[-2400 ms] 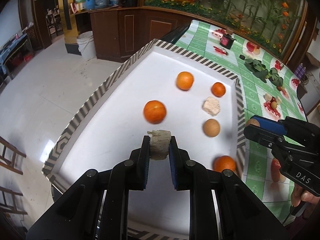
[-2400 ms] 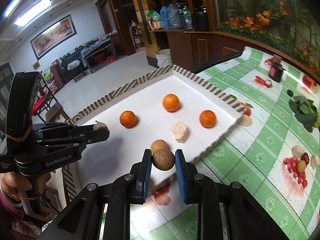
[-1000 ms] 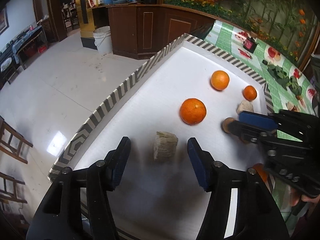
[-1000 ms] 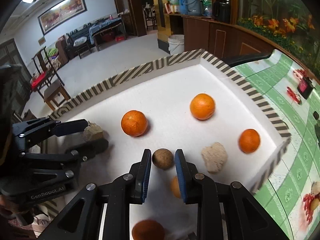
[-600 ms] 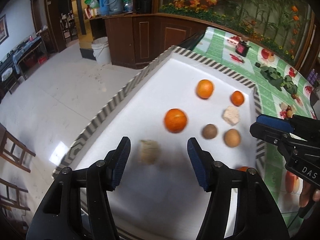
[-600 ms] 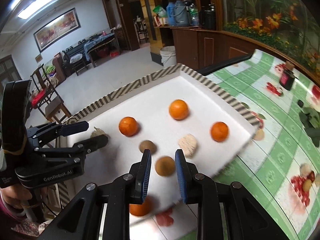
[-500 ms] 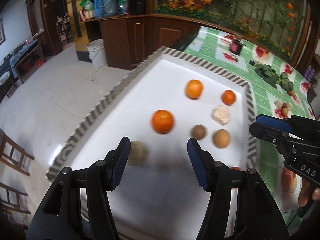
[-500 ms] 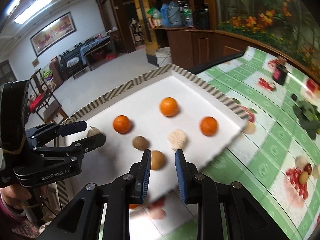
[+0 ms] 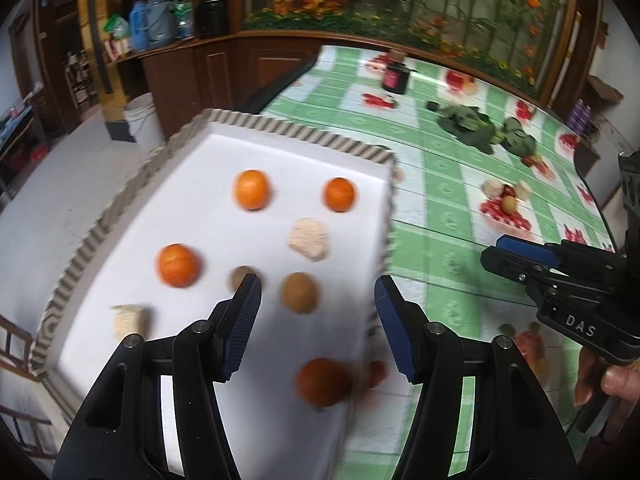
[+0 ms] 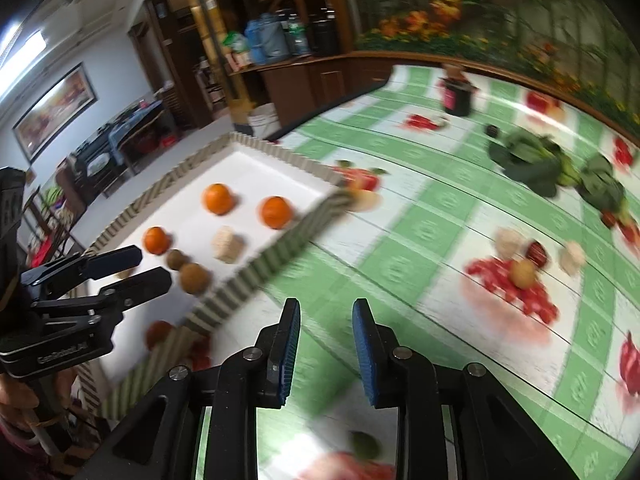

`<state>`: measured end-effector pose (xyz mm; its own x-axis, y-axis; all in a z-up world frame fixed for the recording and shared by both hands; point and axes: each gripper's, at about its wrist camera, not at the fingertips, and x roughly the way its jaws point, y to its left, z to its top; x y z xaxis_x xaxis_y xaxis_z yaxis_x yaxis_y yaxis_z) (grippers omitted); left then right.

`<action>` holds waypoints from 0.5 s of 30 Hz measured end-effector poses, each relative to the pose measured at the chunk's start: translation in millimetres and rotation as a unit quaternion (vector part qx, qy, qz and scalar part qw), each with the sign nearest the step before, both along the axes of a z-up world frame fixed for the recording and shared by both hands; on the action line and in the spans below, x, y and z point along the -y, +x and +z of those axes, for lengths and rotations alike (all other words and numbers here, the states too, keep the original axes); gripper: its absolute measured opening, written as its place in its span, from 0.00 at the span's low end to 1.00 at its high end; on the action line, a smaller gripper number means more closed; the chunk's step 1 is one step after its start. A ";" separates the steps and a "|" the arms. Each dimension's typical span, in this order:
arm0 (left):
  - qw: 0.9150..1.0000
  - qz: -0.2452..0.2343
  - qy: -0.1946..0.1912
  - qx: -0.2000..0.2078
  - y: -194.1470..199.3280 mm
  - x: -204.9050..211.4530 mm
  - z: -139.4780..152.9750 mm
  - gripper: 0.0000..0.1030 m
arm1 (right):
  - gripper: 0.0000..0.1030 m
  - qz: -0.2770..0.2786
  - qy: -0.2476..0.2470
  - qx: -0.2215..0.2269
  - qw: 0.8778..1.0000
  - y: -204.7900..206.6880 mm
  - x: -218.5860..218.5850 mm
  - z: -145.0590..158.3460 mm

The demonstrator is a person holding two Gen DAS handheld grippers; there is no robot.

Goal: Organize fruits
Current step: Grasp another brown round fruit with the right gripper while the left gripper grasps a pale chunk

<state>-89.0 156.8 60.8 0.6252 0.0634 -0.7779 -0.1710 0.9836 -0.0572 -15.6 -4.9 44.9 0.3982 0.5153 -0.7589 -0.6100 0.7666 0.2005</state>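
Observation:
A white tray (image 9: 304, 148) with a striped rim holds several oranges (image 9: 251, 189), two brown round fruits (image 9: 299, 292) and two beige rough lumps (image 9: 309, 238). My left gripper (image 9: 318, 320) is open and empty above the tray's near right part. My right gripper (image 10: 326, 342) is open and empty over the green checked tablecloth, right of the tray (image 10: 256, 276). The right gripper also shows at the right of the left wrist view (image 9: 516, 256). A green fruit (image 10: 364, 445) lies on the cloth below the right gripper.
The green checked tablecloth (image 10: 440, 208) has printed fruit pictures. Dark leafy greens (image 9: 476, 128) and a dark jar (image 9: 394, 76) lie at the far side. A brown round fruit (image 10: 522, 272) sits on the cloth to the right. Wooden cabinets stand behind.
My left gripper let go of the beige lump and opened wide, then swung right. My right gripper let go of the brown fruit in the tray and moved right, off the tray.

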 end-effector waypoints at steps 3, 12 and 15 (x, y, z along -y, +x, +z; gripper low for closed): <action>1.000 -0.017 -0.003 -0.005 10.7 16.9 -1.0 0.58 | 0.28 -0.022 -0.003 -0.006 1.000 7.4 22.4 -5.0; 0.998 -0.066 -0.007 -0.021 40.2 65.0 -6.6 0.58 | 0.32 -0.088 -0.009 -0.022 0.996 31.0 84.2 -19.5; 0.997 -0.075 -0.009 -0.024 50.5 77.5 -8.1 0.58 | 0.32 -0.102 -0.008 -0.027 0.994 38.9 96.6 -23.0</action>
